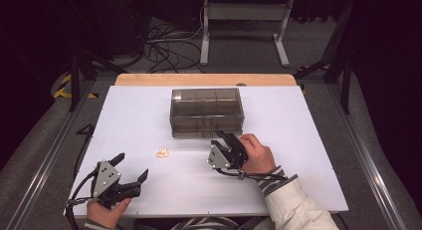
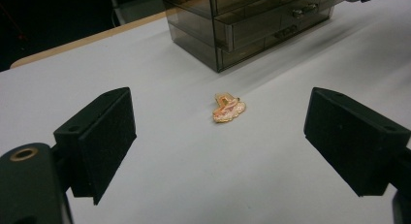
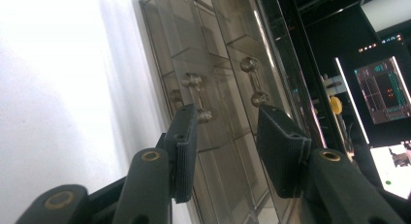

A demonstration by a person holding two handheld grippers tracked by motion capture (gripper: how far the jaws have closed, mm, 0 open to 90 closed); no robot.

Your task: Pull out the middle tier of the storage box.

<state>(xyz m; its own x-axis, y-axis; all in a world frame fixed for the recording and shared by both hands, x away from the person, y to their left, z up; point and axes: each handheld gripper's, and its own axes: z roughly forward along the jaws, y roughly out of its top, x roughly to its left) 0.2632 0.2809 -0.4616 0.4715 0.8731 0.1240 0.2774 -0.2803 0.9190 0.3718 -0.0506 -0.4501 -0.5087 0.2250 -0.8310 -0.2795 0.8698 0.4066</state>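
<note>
The smoky clear plastic drawer box (image 1: 207,112) sits right before my right gripper (image 1: 225,139), tipped sideways, jaws partly open, empty. My left gripper (image 1: 133,166) rests wide open, empty.

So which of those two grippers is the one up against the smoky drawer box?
The right gripper, its jaws at the drawer box's front handles. The left gripper sits apart near the table's front edge, wide open.

No readable text, labels or numbers anywhere.
</note>
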